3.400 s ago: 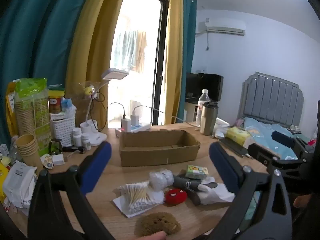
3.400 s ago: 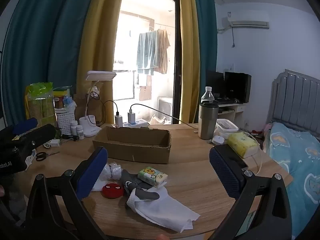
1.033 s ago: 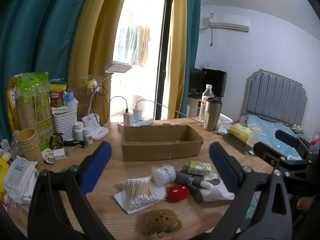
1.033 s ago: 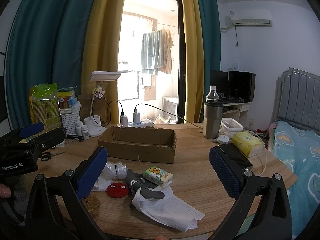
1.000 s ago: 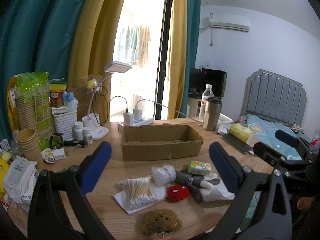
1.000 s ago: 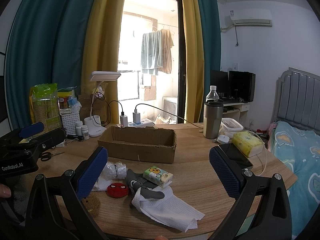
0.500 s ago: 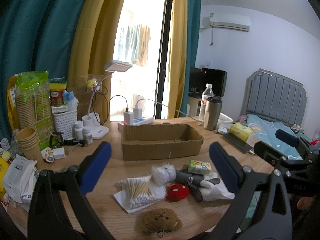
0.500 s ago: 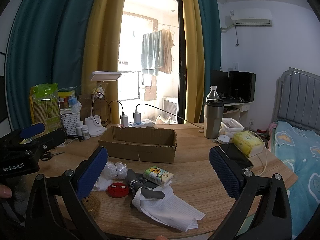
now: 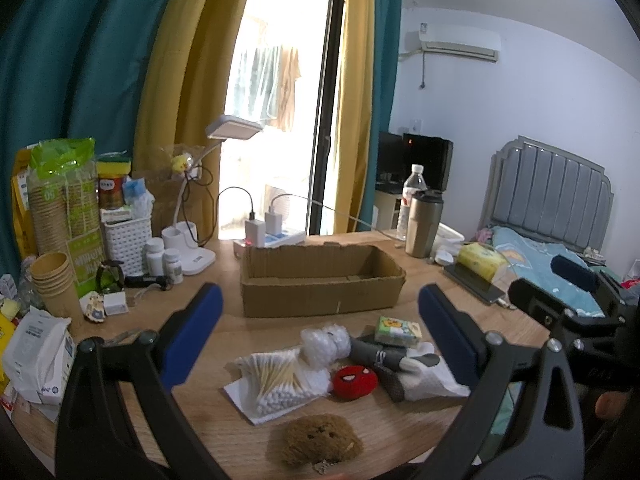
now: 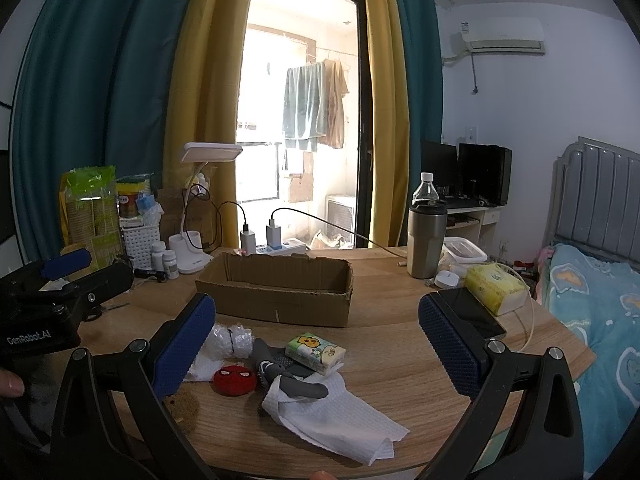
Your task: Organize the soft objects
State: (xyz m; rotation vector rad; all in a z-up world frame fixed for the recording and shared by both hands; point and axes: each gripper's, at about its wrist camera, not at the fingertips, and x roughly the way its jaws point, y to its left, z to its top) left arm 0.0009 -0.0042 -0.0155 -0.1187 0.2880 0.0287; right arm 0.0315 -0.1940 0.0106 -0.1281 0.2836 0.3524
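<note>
Brown plush (image 10: 182,404) — half hidden behind the right gripper's finger (image 10: 182,346).

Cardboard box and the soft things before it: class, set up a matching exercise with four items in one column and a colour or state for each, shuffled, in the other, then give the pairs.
Items:
1. cardboard box
2. round spider-face plush
3. fuzzy plush
4. tissue pack

States:
A. brown, nearest the table edge
B. red
C. empty
D. green and white with a cartoon print

Pairs: 1-C, 2-B, 3-A, 4-D
</note>
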